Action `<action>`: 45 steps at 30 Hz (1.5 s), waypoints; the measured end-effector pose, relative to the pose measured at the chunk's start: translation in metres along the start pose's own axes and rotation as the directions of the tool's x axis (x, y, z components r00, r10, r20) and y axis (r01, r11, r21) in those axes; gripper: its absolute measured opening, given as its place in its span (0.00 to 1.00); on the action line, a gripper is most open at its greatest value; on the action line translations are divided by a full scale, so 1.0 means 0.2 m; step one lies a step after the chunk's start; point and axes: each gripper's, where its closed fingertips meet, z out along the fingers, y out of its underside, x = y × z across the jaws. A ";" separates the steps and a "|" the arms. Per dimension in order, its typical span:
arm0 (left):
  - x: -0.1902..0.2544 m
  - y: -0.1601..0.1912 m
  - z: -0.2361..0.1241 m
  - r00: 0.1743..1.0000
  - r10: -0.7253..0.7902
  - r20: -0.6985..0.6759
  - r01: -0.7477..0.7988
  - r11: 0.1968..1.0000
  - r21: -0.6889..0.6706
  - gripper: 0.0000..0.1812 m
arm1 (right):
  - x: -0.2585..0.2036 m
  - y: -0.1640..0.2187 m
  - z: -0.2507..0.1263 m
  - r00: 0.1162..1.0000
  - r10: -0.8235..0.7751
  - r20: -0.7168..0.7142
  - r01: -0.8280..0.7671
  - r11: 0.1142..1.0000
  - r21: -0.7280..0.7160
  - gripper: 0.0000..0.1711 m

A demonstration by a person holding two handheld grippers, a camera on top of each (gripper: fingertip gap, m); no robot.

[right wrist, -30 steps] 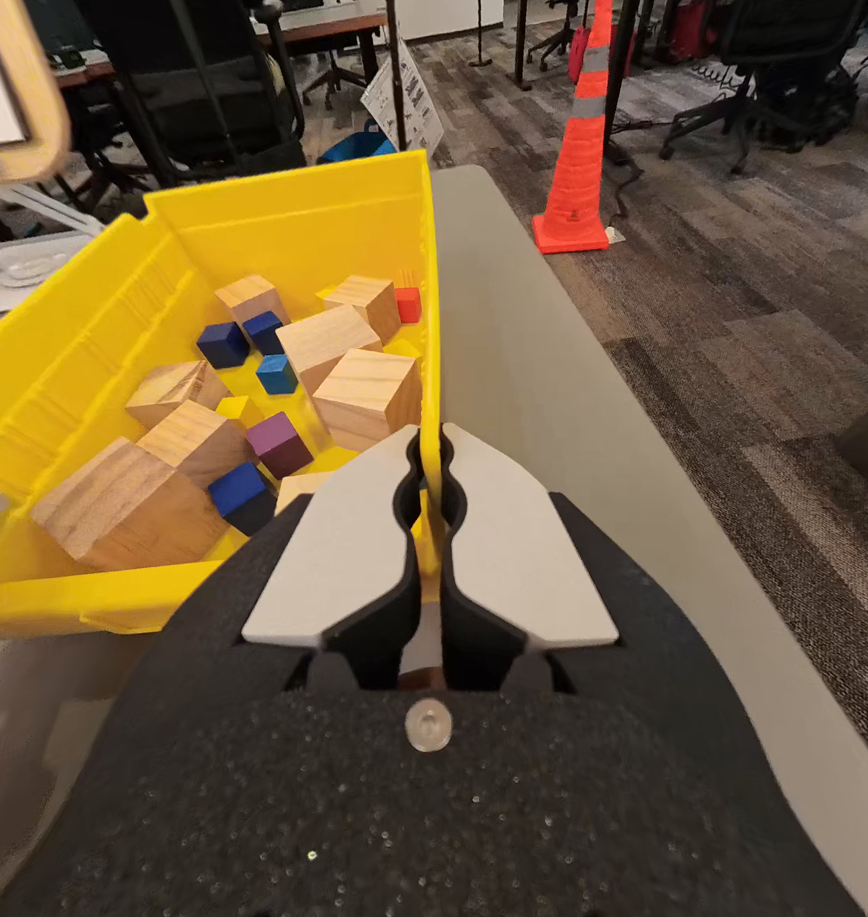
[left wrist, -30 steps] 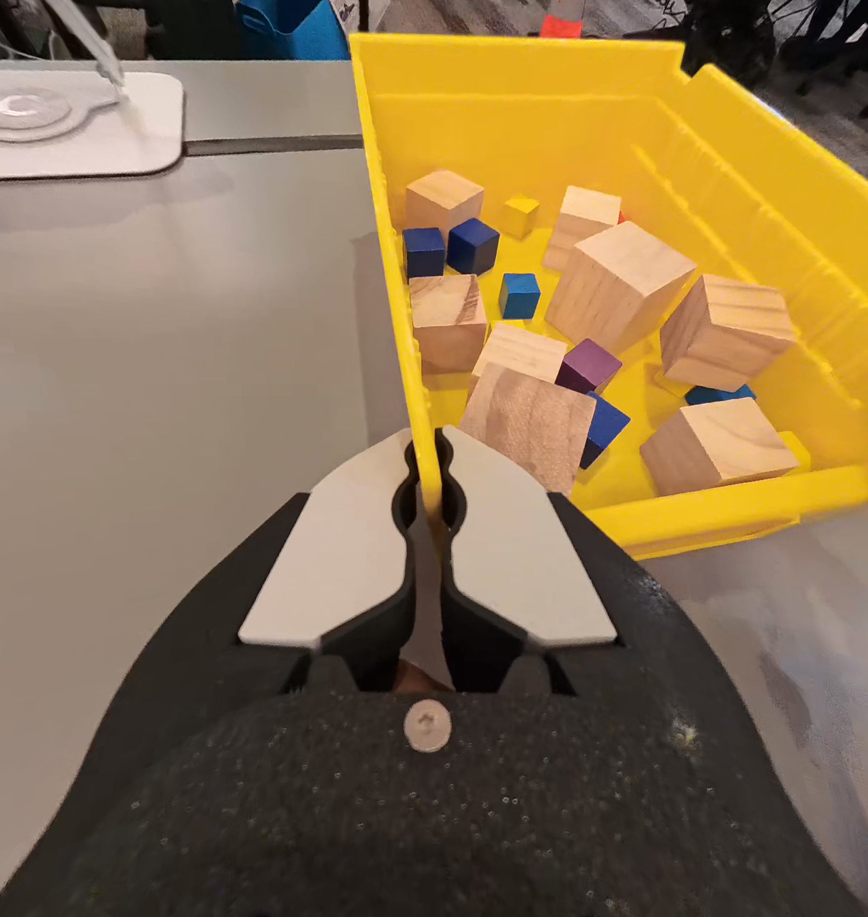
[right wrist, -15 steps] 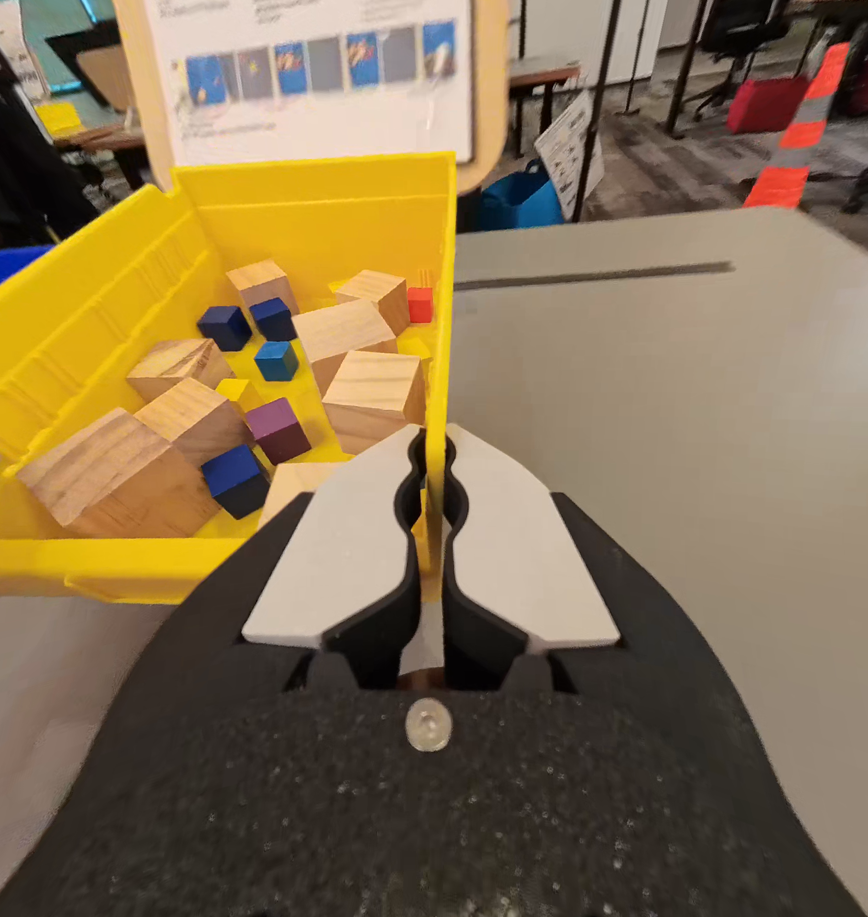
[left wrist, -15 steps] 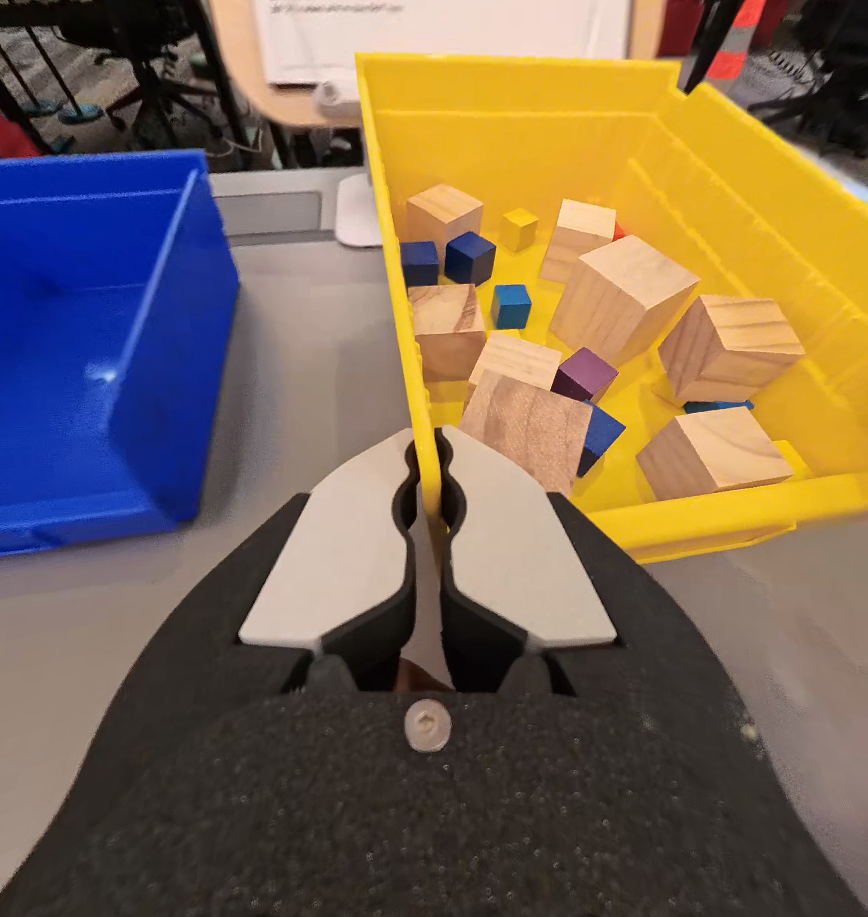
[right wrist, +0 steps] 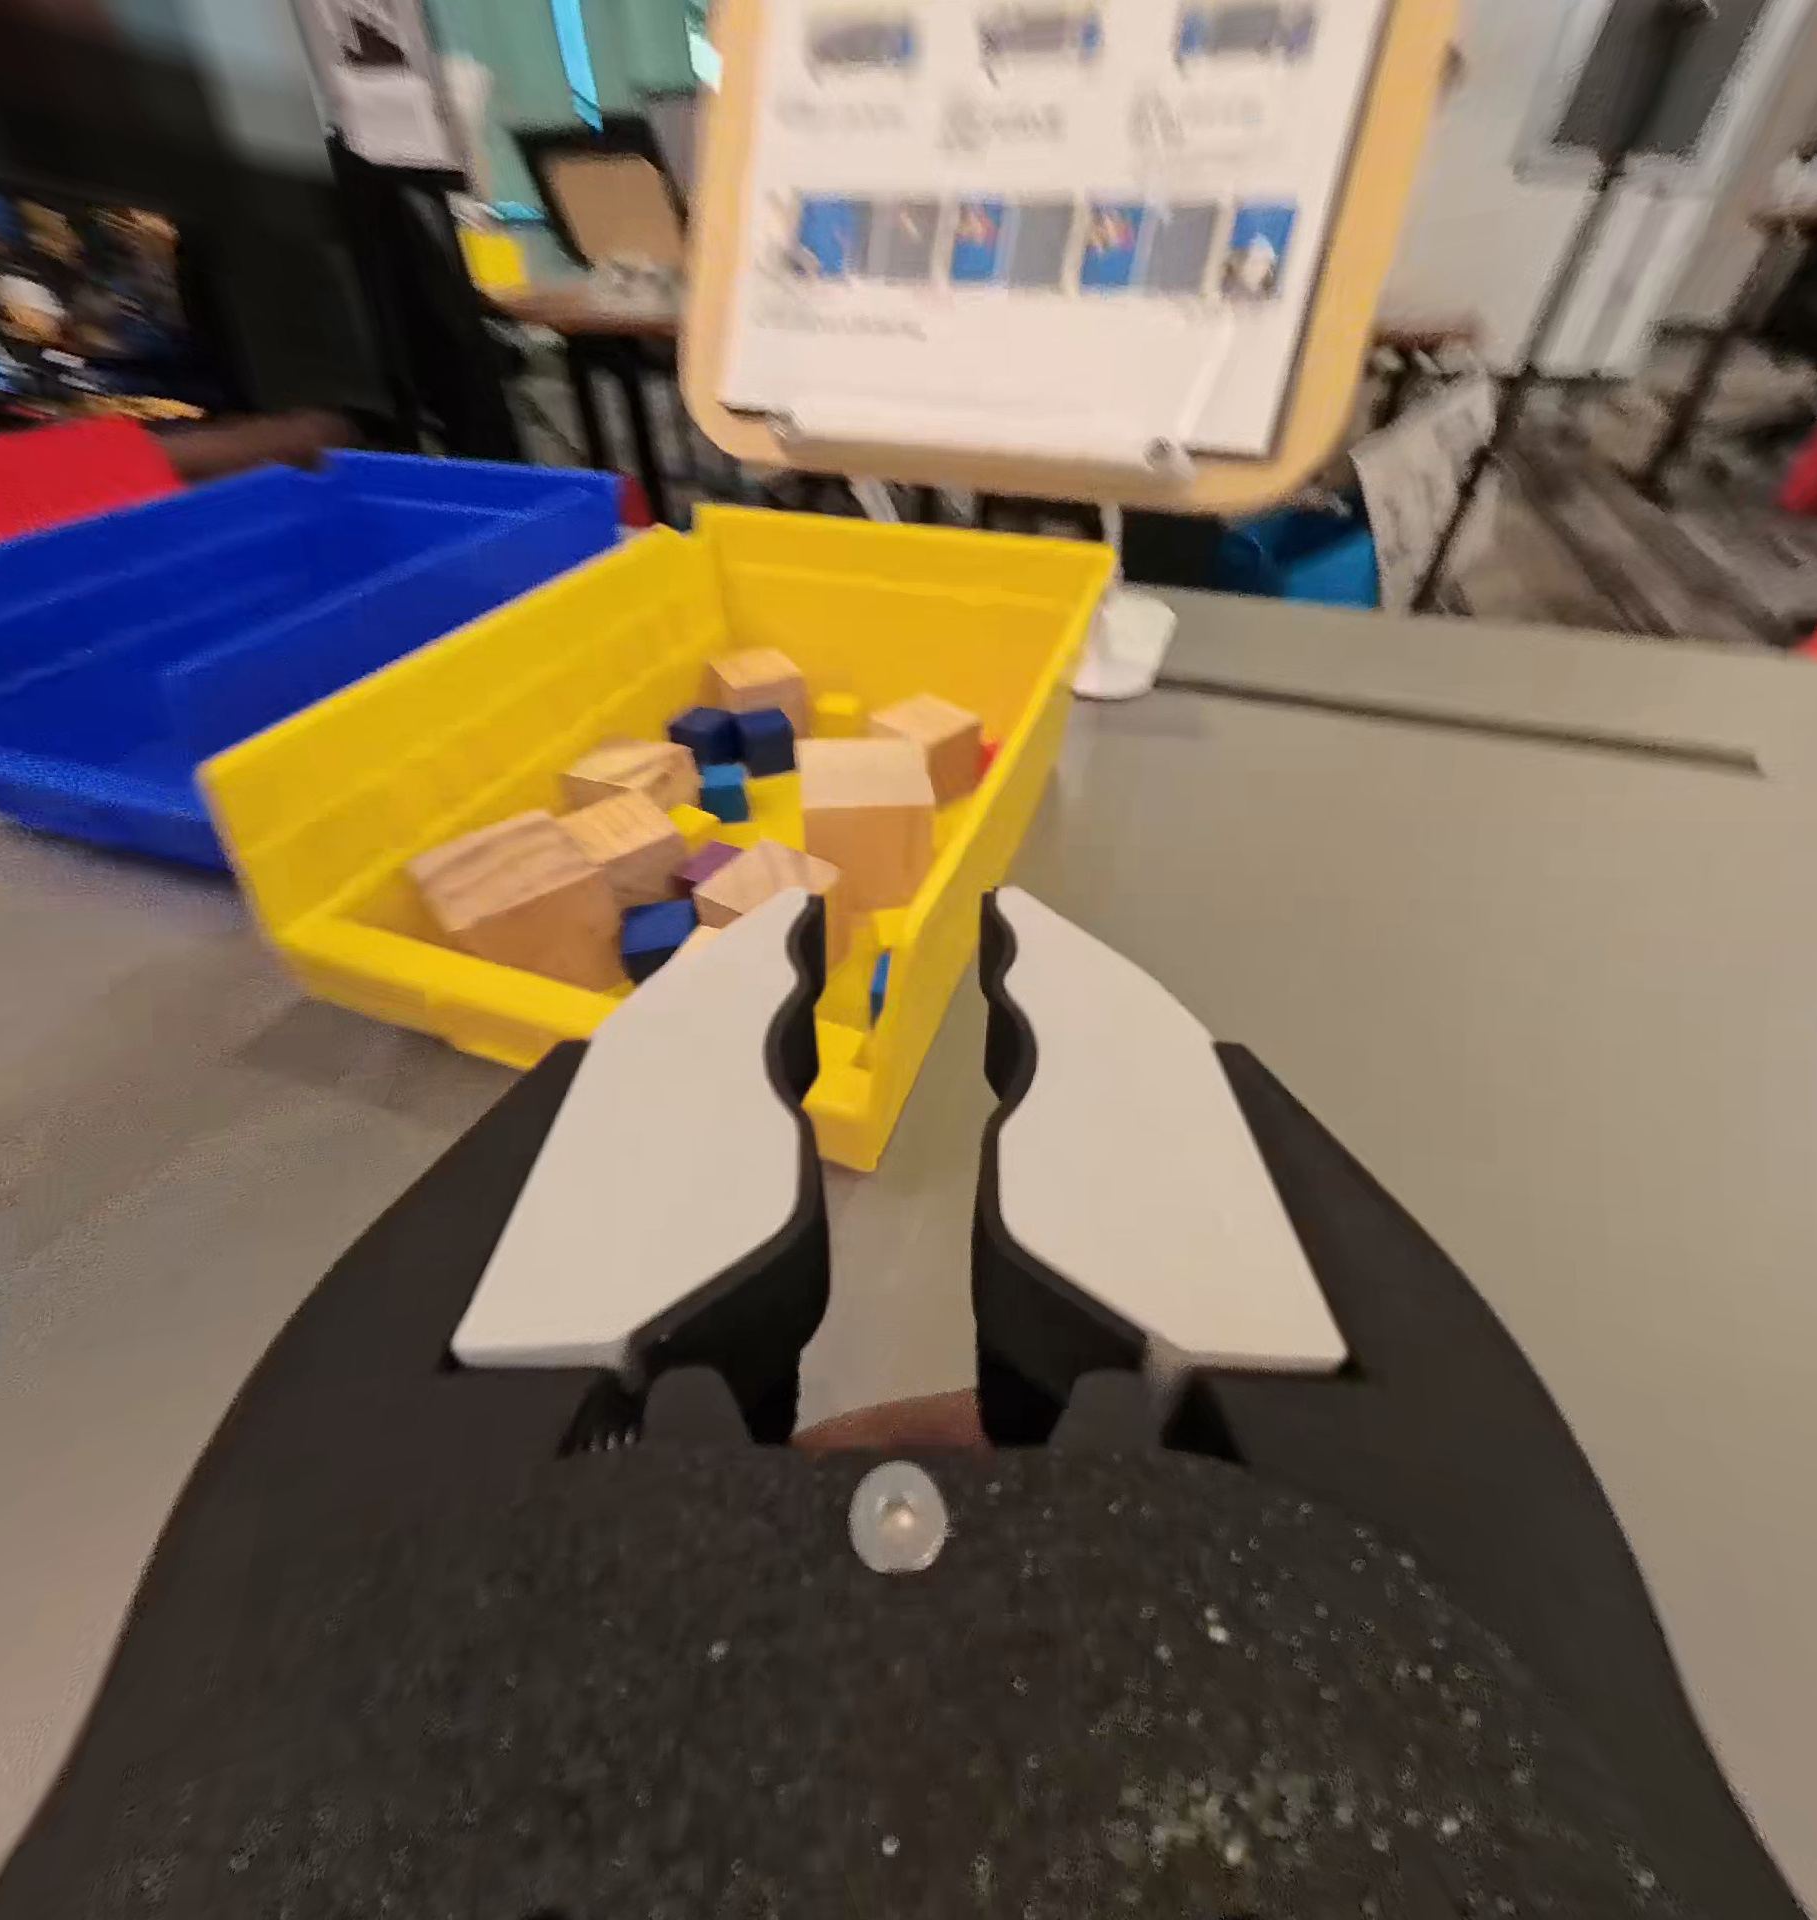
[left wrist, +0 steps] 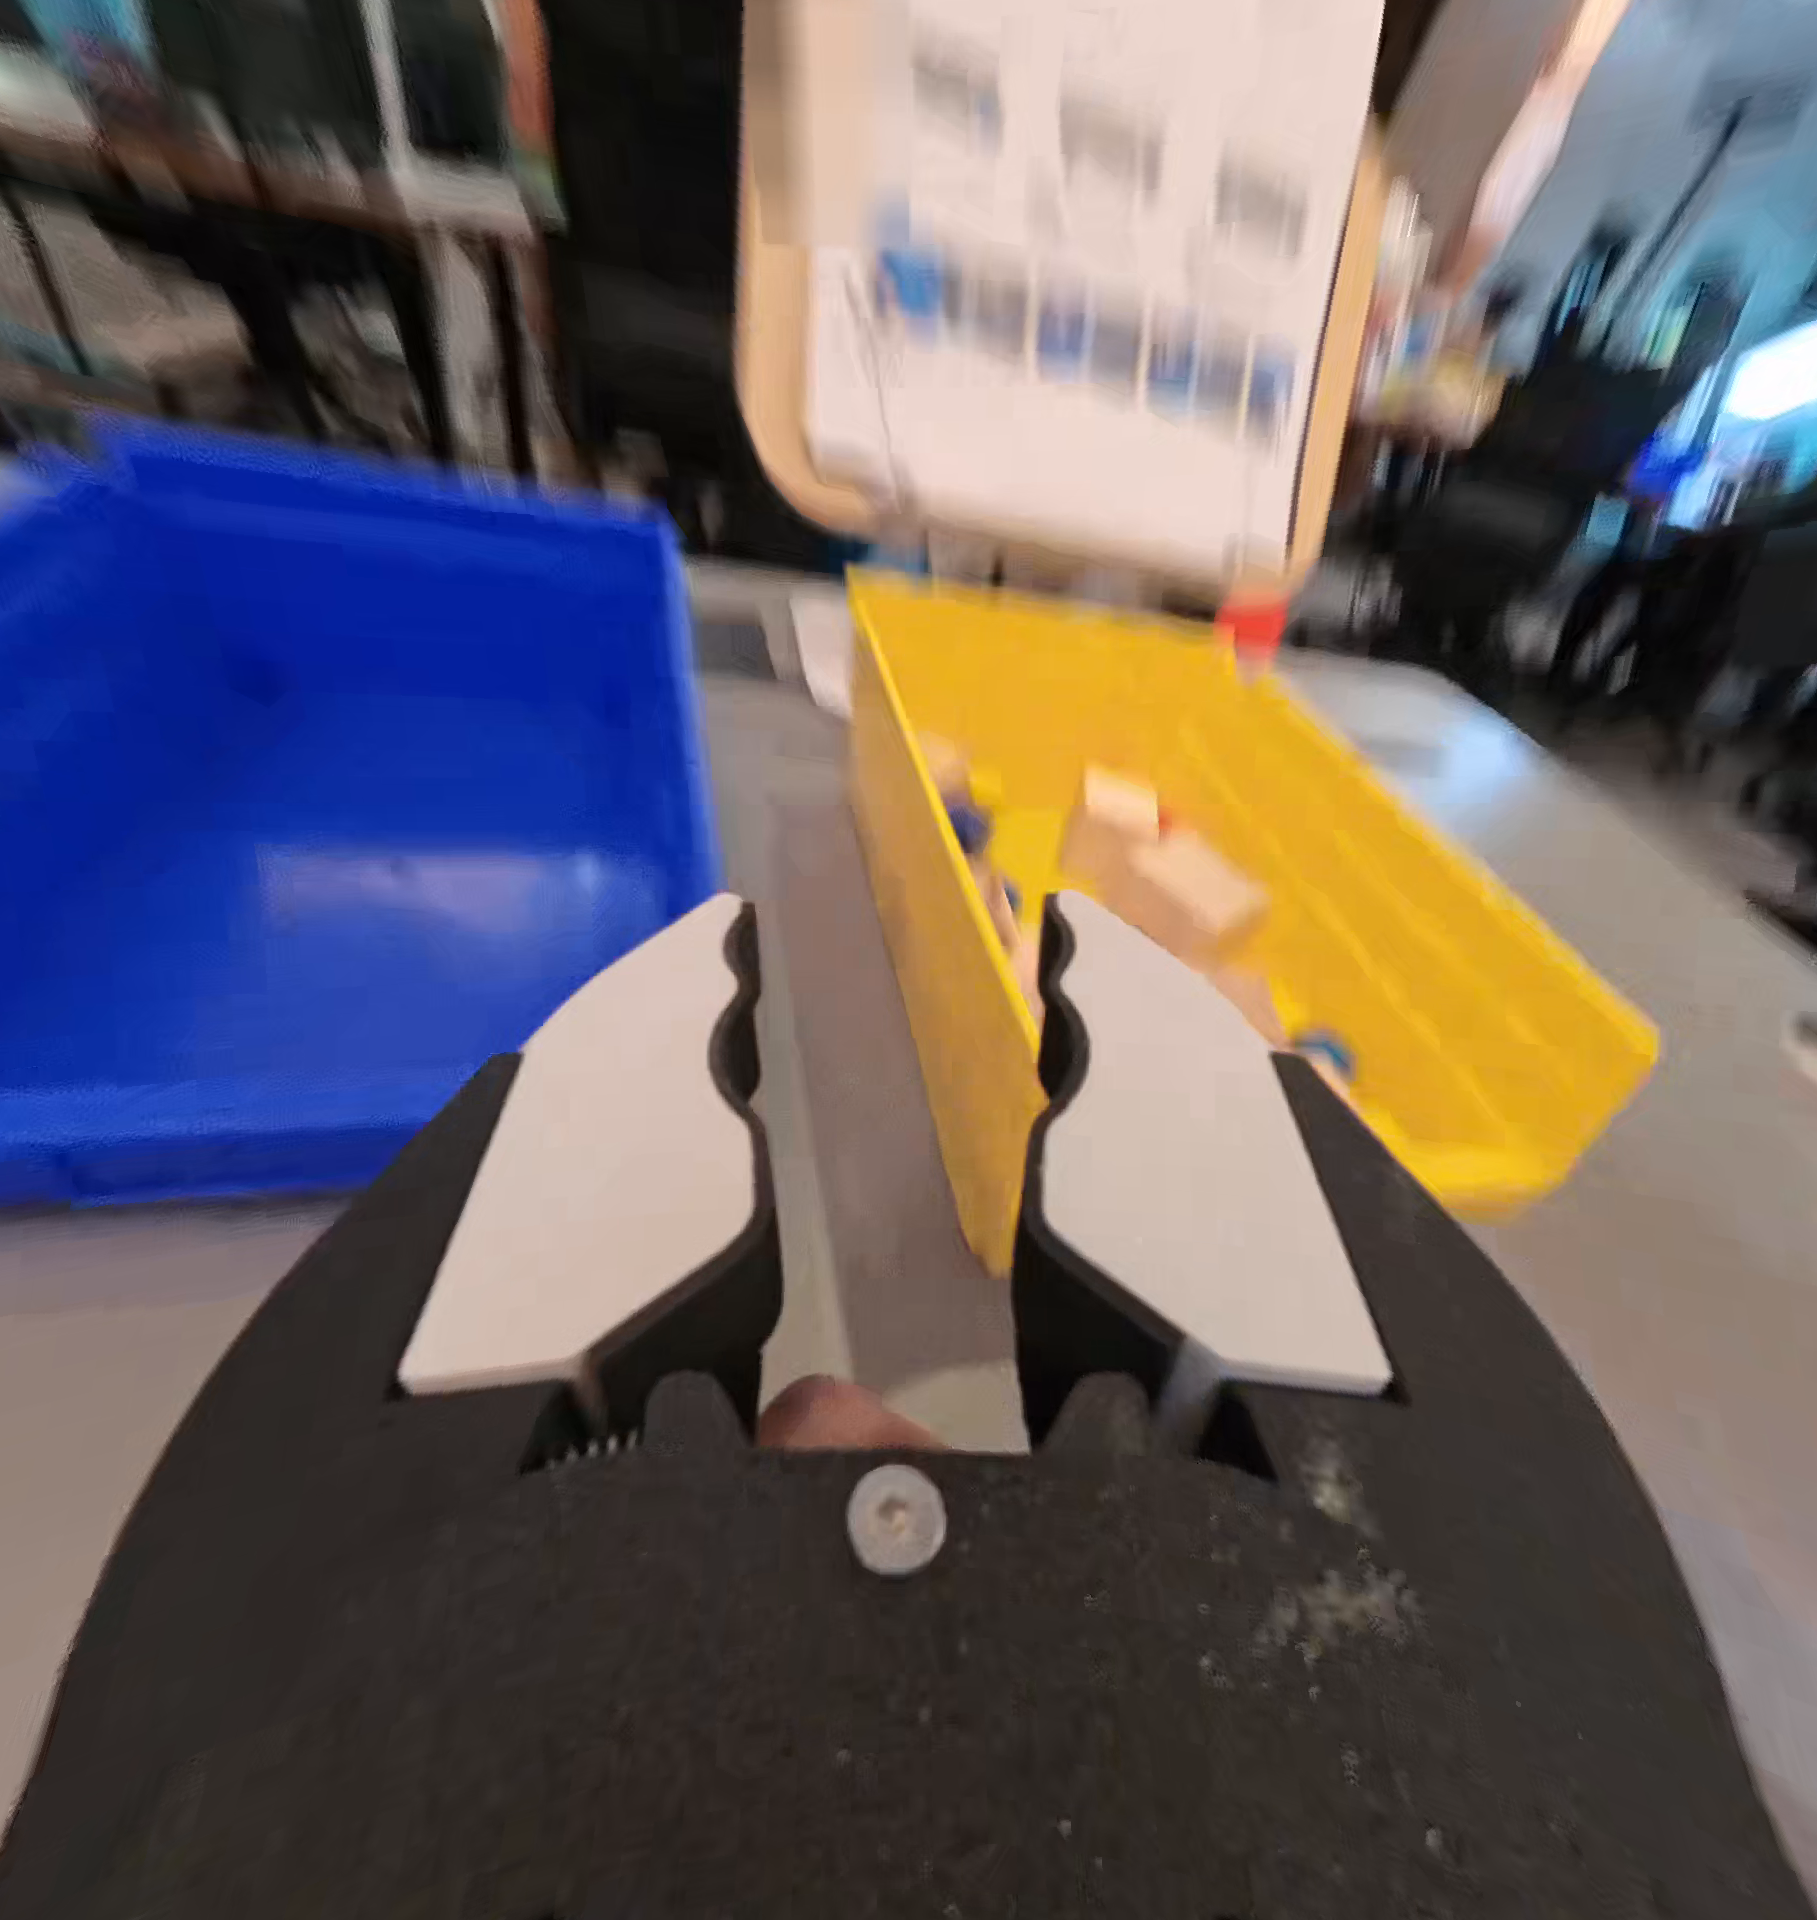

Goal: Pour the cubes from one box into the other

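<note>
The yellow box [right wrist: 488, 727] stands on the grey table and holds several cubes: large wooden cubes [right wrist: 868, 821] and small blue cubes [right wrist: 717, 732]. The blue box [right wrist: 208, 623] stands behind it to the left, and I see nothing inside it. My right gripper [right wrist: 899, 904] is open and holds nothing. The yellow box's near right corner shows in the gap between its fingers. The left wrist view is blurred. My left gripper [left wrist: 893, 914] is open, and the left wall of the yellow box [left wrist: 1382, 935] runs between its fingers, close to the right one. The blue box [left wrist: 312, 779] lies to the left.
A wood-framed sign board [right wrist: 1029, 208] on a white base [right wrist: 1122, 644] stands behind the boxes. The grey table [right wrist: 1403, 987] stretches to the right and has a dark seam [right wrist: 1455, 727]. Chairs, stands and a red thing [right wrist: 52, 468] are beyond the table's far edge.
Both grippers were shut on the yellow box's side walls. Both have now opened, let go and drawn back. The blue box now shows in both views.
</note>
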 end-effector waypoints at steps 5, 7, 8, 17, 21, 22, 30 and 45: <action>-0.67 -0.39 -0.24 0.974 -0.174 0.148 0.140 0.967 0.215 0.30 | -0.05 0.00 -0.08 0.981 0.072 0.178 -0.061 0.996 -0.068 0.23; -0.96 -0.32 -0.25 0.945 -0.073 0.317 0.039 0.993 0.113 0.34 | -0.11 -0.01 -0.09 0.965 0.115 0.234 -0.101 0.992 -0.070 0.24; -1.06 -0.26 -0.23 0.933 -0.020 0.360 0.001 0.999 0.052 0.34 | -0.15 0.00 -0.09 0.958 0.115 0.262 -0.100 0.993 -0.068 0.24; -1.24 0.14 0.09 0.951 -0.065 0.301 0.145 0.957 -0.251 0.03 | -0.65 0.12 -0.09 0.841 0.068 0.537 0.032 0.984 -0.173 0.22; -1.21 0.16 0.00 0.948 0.008 0.317 0.095 0.946 -0.309 0.02 | -0.83 0.14 -0.09 0.808 0.135 0.573 -0.001 0.974 -0.227 0.22; -1.19 0.18 -0.04 0.946 0.021 0.323 0.085 0.947 -0.309 0.02 | -0.87 0.16 -0.09 0.812 0.128 0.569 0.013 0.972 -0.236 0.22; -1.00 0.30 -0.59 0.861 -0.018 0.509 0.200 0.931 -0.305 0.02 | -1.15 0.23 -0.03 0.949 0.083 0.305 -0.024 0.981 -0.192 0.37; -0.69 0.42 -1.05 0.878 0.017 0.479 0.113 0.964 -0.242 0.03 | -1.34 0.32 0.15 0.969 0.009 0.248 0.069 0.951 -0.302 0.02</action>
